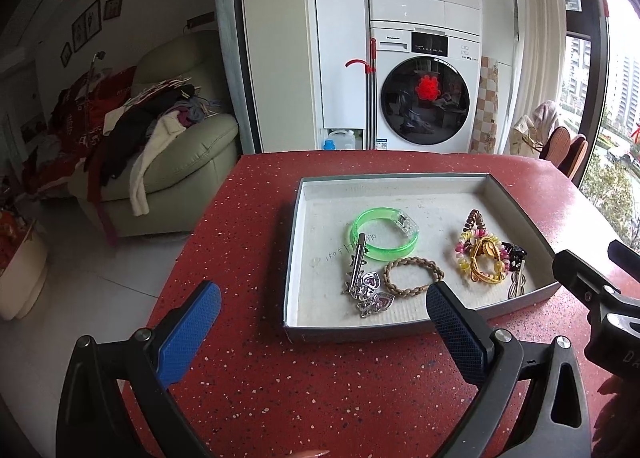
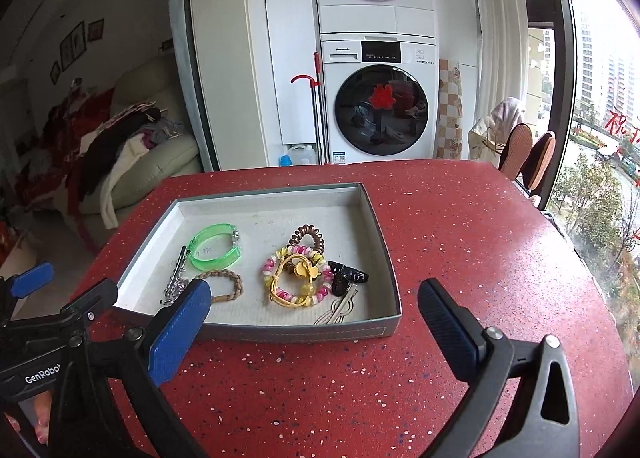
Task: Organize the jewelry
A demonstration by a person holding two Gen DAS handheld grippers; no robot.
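- Right claw [image 2: 314,318]: jaws standing wide, nothing between them, hovering over the red table [image 2: 460,242] just short of the tray's near edge.
- Left claw [image 1: 324,318]: likewise spread wide and carrying nothing, hanging by the tray's near-left corner.
- Tray [image 2: 320,332]: shallow grey box sitting mid-table, holding all the jewelry in view.
- Left half of tray: green bangle [image 1: 382,236], metal hair clip [image 1: 357,260] leaning on it, silver heart-shaped pieces [image 1: 370,294] toward the near edge, braided brown band [image 1: 414,276] beside them.
- Right half of tray: brown coil tie [image 2: 306,234], pink-and-yellow bead bracelet [image 2: 298,272] tangling with a gold cord piece [image 2: 288,298], black claw clip [image 2: 346,278], and a flat silver clip [image 2: 340,310] resting against the near wall.
- Risk, judged: the tangled right-hand pile is likely lifting as one clump if one loop is pinched.
- Risk, judged: a low reach may be catching the tray's near wall and shoving it; the flat clip offers little edge to pinch.
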